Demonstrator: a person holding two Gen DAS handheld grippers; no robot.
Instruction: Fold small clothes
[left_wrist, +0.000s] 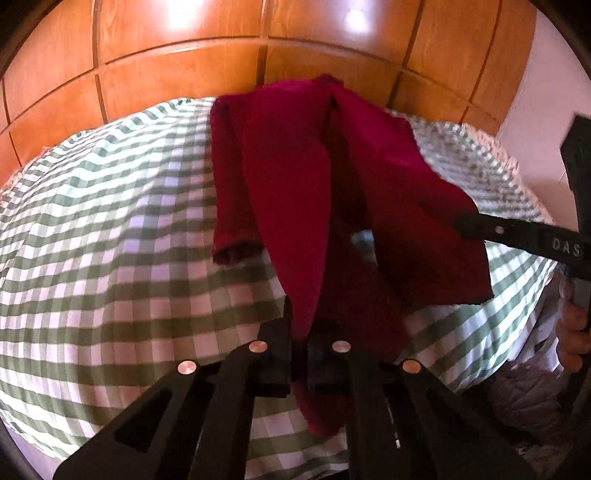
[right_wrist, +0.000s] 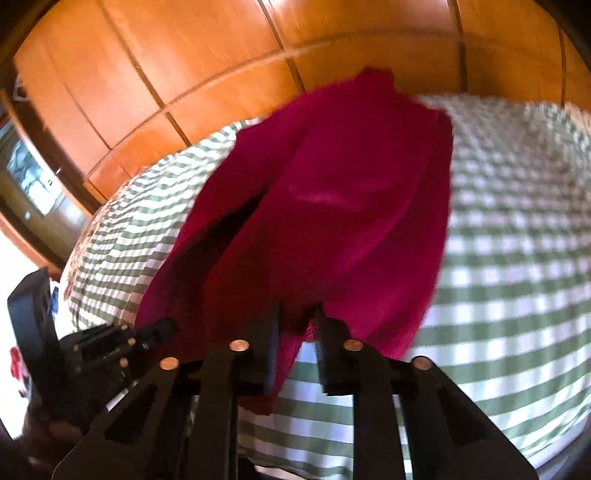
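A small crimson garment (left_wrist: 295, 177) stretches from the far edge of the green-and-white checked cloth (left_wrist: 110, 240) toward me, partly lifted. One sleeve (left_wrist: 232, 221) hangs along its left side. My left gripper (left_wrist: 301, 334) is shut on the near left corner of the garment, and fabric droops below its fingers. In the right wrist view the garment (right_wrist: 332, 206) runs up from my right gripper (right_wrist: 299, 323), which is shut on a bunched fold of its near edge. The right gripper's fingertips (left_wrist: 465, 223) pinch the garment's right edge in the left wrist view. The left gripper (right_wrist: 155, 332) shows at lower left.
Orange wooden panels (left_wrist: 184, 74) rise behind the checked surface. A white wall (left_wrist: 535, 110) stands at the right. A person's hand (left_wrist: 572, 332) holds the right gripper's handle. A dark window area (right_wrist: 26, 173) lies at the far left.
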